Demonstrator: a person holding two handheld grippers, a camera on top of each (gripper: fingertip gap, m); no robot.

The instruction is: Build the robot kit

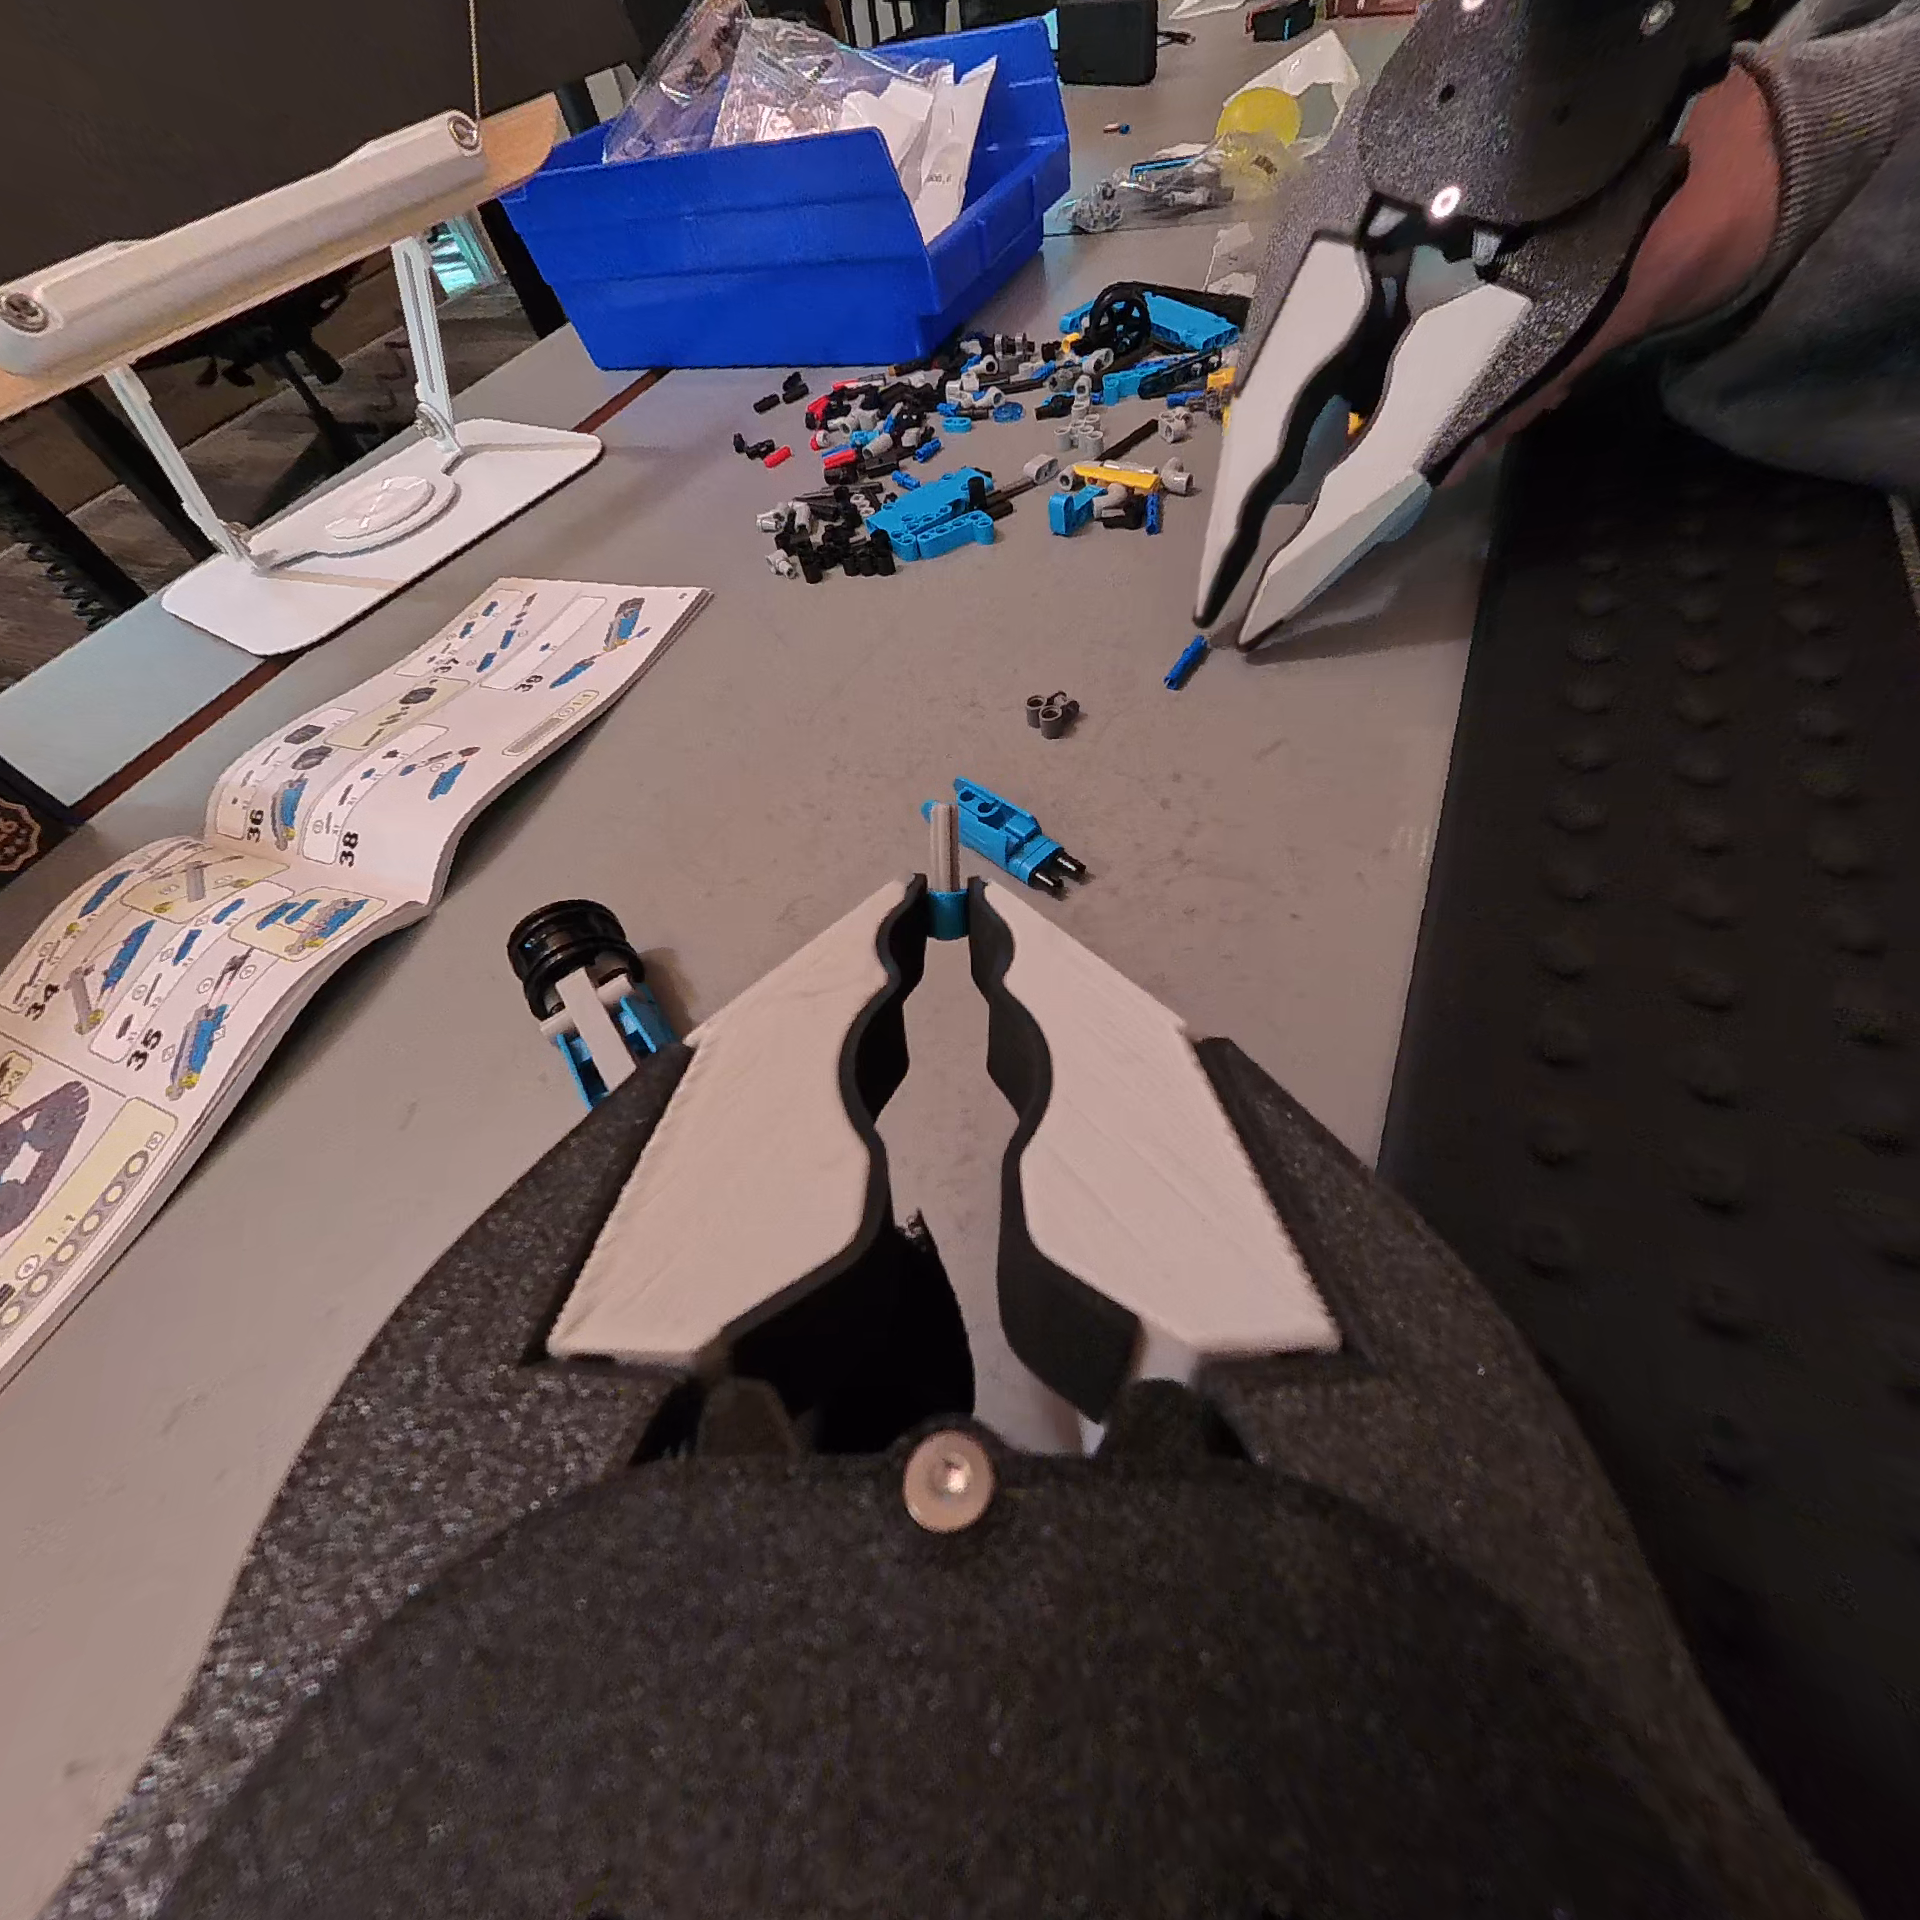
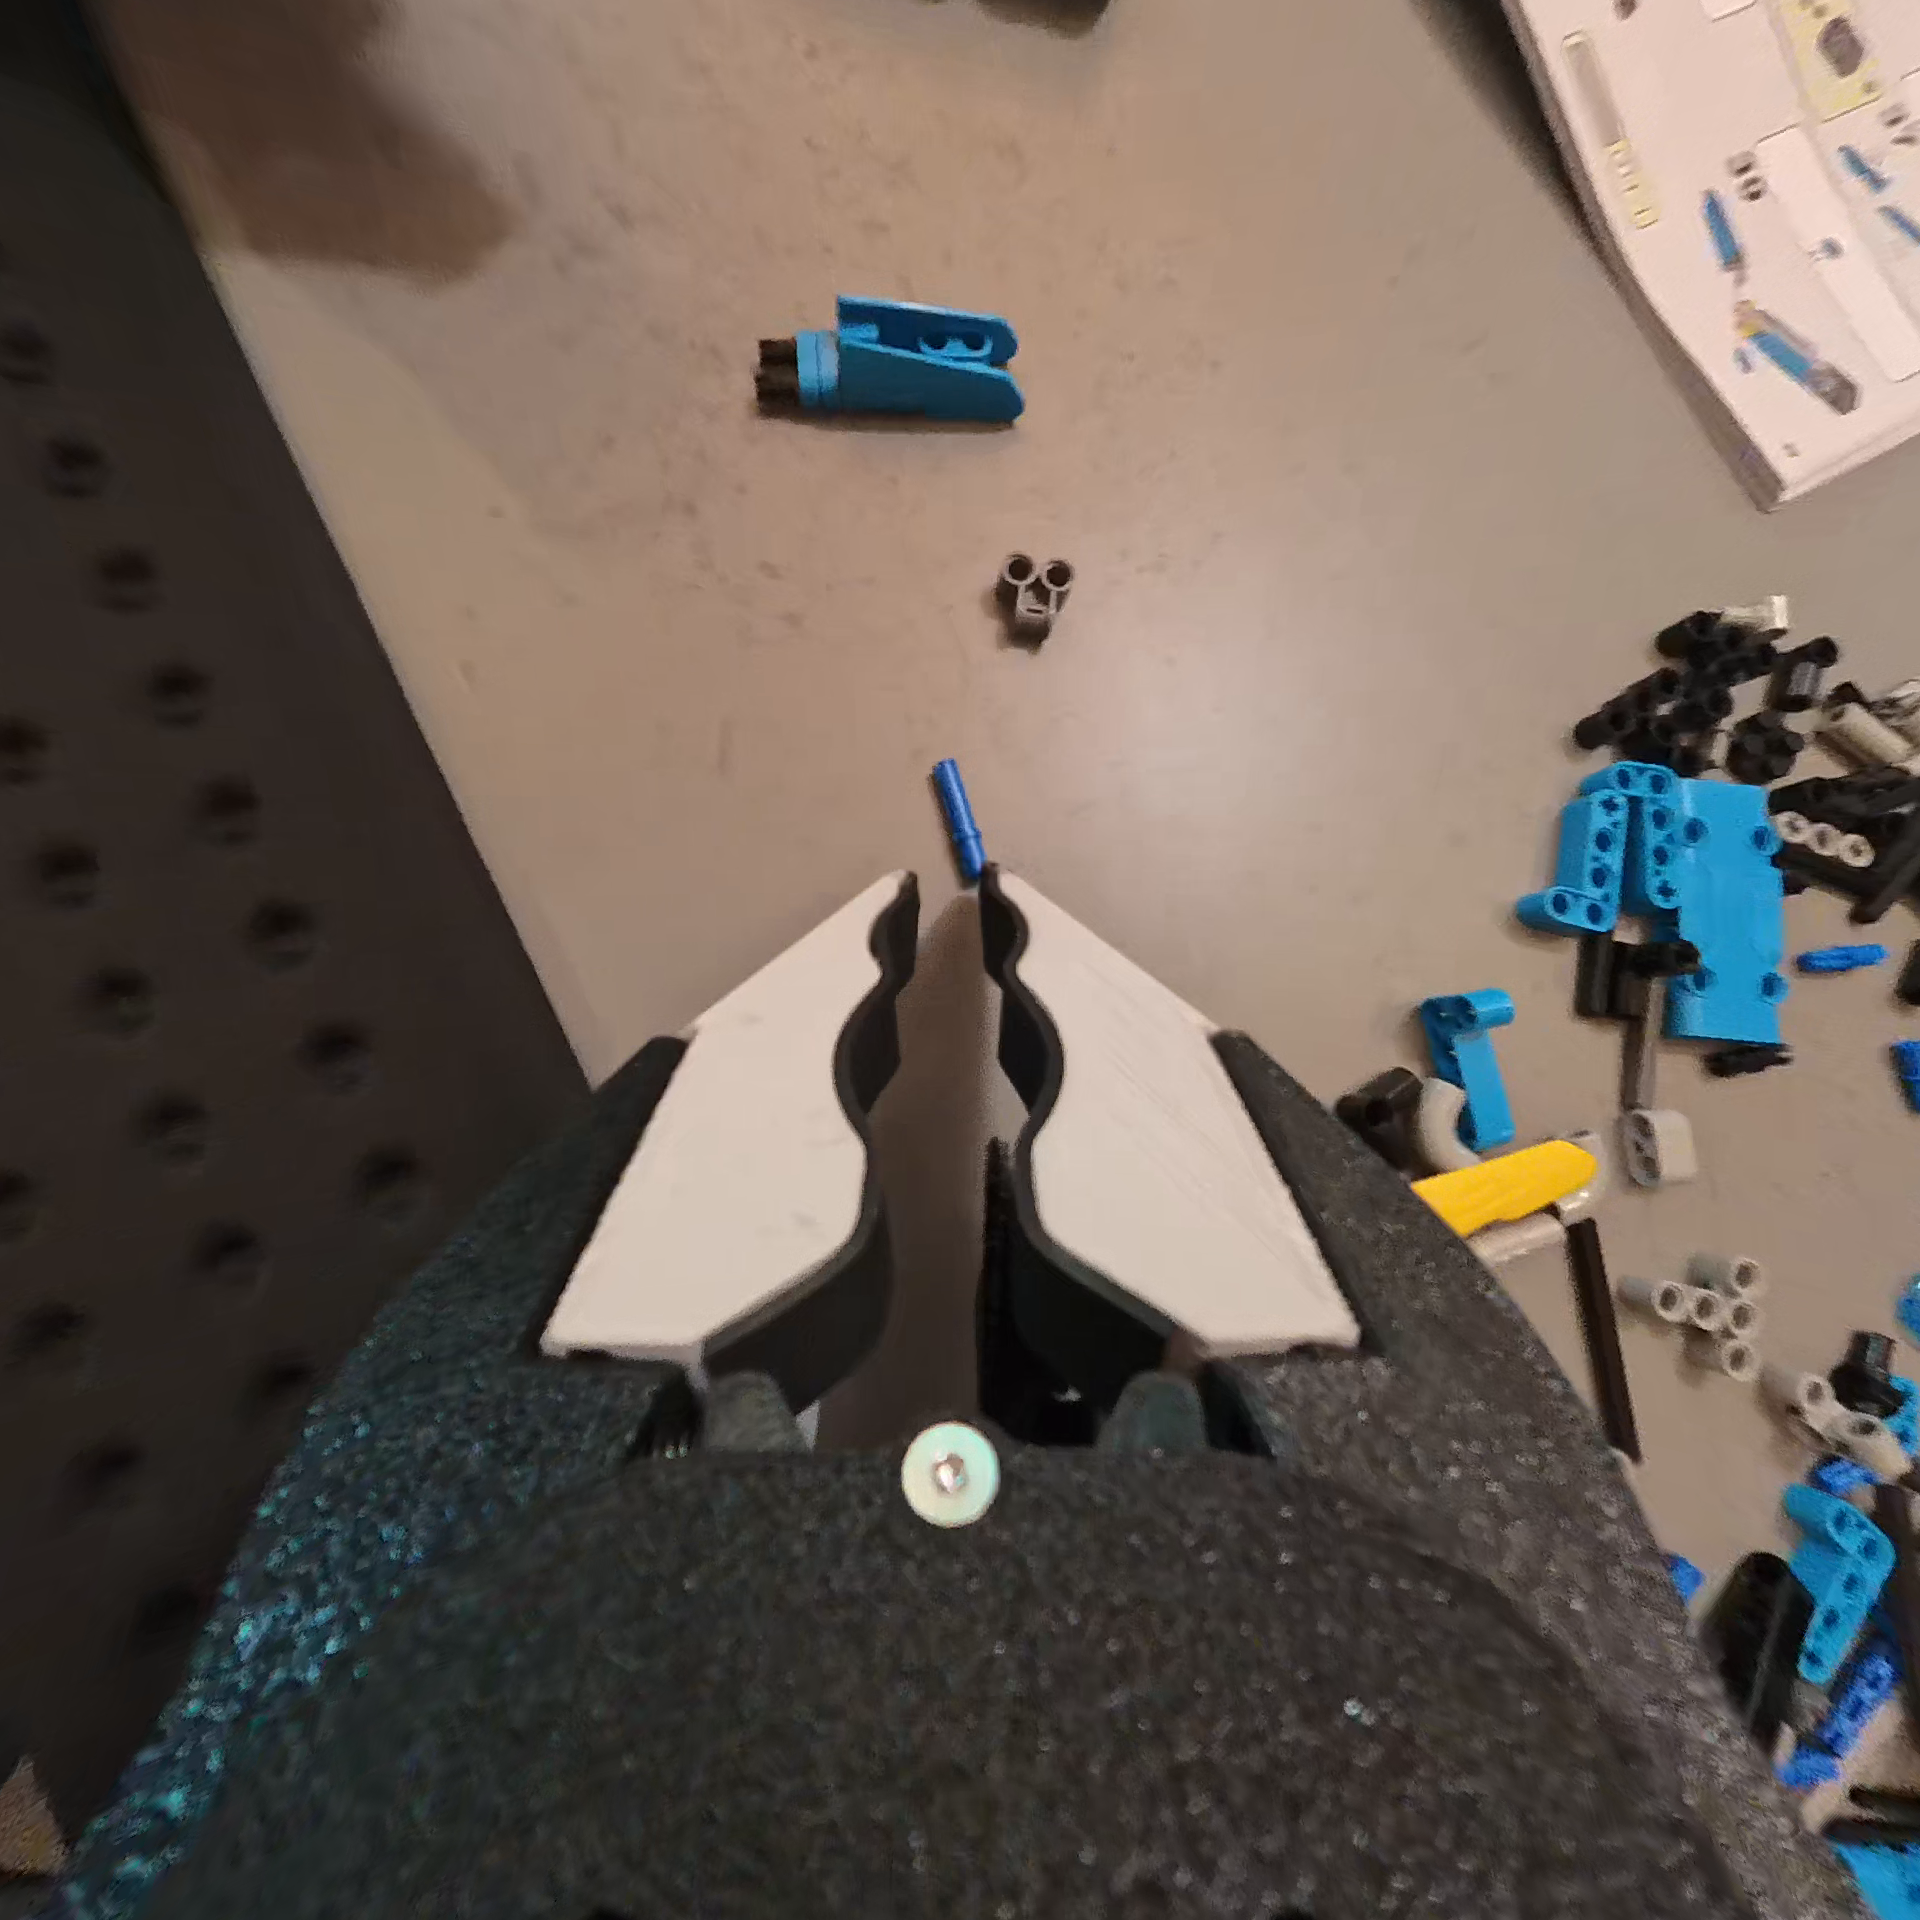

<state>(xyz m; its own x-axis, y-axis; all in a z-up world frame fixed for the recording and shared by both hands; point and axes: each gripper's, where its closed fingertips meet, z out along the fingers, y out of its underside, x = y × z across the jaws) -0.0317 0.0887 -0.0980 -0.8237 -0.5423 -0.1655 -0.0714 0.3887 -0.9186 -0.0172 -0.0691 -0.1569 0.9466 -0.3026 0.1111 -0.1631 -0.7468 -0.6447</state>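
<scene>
My left hand-held gripper (image 1: 943, 896) is clamped at its very tips on a small blue connector (image 1: 943, 914) with a light grey axle (image 1: 941, 836) standing out of it. The axle's long axis runs toward 12 o'clock in the left wrist view, straight on from the fingers. Just past it, toward 1 o'clock, a blue assembly with black pins (image 1: 1003, 826) lies on the grey tabletop (image 1: 727, 779), pins pointing to 4 o'clock. At 9 o'clock of my fingers a black wheel on a blue-and-white frame (image 1: 582, 977) rests beside the gripper body.

My right hand-held gripper (image 2: 948, 883) has its fingers slightly apart with nothing between them. A dark blue pin (image 2: 958, 831) lies on the tabletop just off the right fingertip; I cannot tell whether they touch. Its long axis points to about 11 o'clock in the right wrist view. Beyond it at 12 o'clock sits a dark grey connector (image 2: 1034, 594), then the blue assembly (image 2: 904, 362) lying crosswise.

From the left view the right hand-held gripper (image 1: 1226, 636) comes down steeply from 1 o'clock, tips at the tabletop, with a hand in a grey sleeve (image 1: 1704, 260) behind it. A heap of loose parts (image 1: 966, 447), a blue bin (image 1: 790, 229) and an open instruction booklet (image 1: 312, 831) lie beyond.
</scene>
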